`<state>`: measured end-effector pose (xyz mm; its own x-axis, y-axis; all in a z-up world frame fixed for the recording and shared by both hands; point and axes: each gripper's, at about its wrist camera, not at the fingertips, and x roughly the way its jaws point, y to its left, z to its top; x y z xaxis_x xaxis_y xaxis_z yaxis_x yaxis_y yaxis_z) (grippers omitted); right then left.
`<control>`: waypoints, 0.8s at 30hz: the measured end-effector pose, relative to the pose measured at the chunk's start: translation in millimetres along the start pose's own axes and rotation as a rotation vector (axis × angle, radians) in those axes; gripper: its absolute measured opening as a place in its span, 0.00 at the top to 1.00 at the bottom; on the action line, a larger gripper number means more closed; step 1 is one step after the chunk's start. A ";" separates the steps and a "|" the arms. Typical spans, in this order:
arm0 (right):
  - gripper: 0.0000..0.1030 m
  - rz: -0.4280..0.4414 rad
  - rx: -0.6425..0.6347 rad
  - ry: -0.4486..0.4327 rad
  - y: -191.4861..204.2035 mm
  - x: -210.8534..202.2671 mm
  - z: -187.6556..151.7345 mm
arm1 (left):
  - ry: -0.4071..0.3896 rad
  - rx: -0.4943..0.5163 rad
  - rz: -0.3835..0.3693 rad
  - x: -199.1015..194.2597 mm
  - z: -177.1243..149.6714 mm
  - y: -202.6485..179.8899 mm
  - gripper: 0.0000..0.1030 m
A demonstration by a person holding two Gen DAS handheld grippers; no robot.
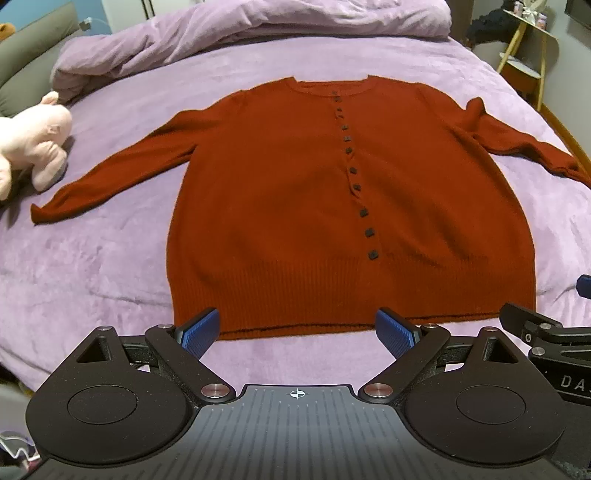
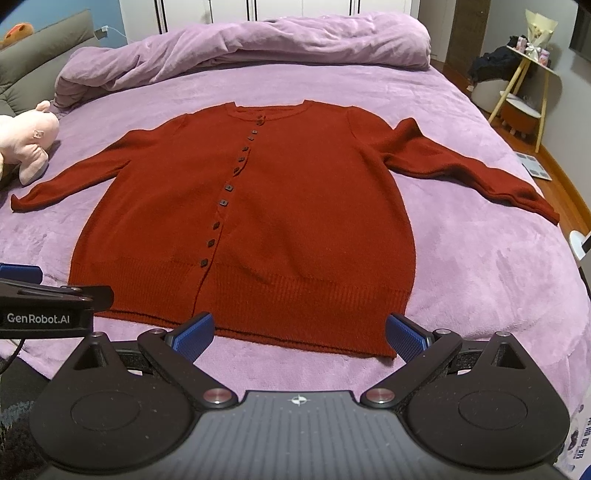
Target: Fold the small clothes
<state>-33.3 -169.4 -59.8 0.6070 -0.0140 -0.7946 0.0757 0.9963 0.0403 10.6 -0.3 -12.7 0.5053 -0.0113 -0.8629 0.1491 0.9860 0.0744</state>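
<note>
A dark red buttoned cardigan (image 1: 295, 192) (image 2: 295, 206) lies flat, front up, on the purple bedspread (image 1: 92, 266) (image 2: 480, 266), both sleeves spread out to the sides and its ribbed hem nearest me. My left gripper (image 1: 297, 330) hovers open just short of the hem's middle, blue pads wide apart with nothing between them. My right gripper (image 2: 299, 334) is open too, near the hem's right part. Each gripper shows at the edge of the other's view.
A pink plush toy (image 1: 33, 144) (image 2: 26, 144) lies by the left sleeve cuff. A bunched purple duvet (image 1: 258, 26) (image 2: 258, 44) fills the far end of the bed. A grey headboard cushion is at the left, a yellow-legged side table (image 2: 532, 74) at the right.
</note>
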 end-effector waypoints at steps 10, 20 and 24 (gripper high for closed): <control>0.04 0.009 0.026 0.012 -5.3 5.9 -1.6 | 0.011 -0.001 -0.001 2.6 -0.4 -0.2 0.08; 0.04 0.061 -0.038 -0.027 -4.0 9.3 -7.7 | 0.027 -0.010 -0.003 11.3 -3.4 4.5 0.08; 0.04 0.086 -0.085 -0.041 -3.7 14.7 -15.3 | 0.042 -0.015 -0.003 18.1 -5.8 7.7 0.08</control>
<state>-36.8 -172.1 -80.9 0.6399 0.0699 -0.7652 -0.0441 0.9976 0.0543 16.0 8.0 -30.6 0.4688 -0.0071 -0.8833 0.1376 0.9883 0.0651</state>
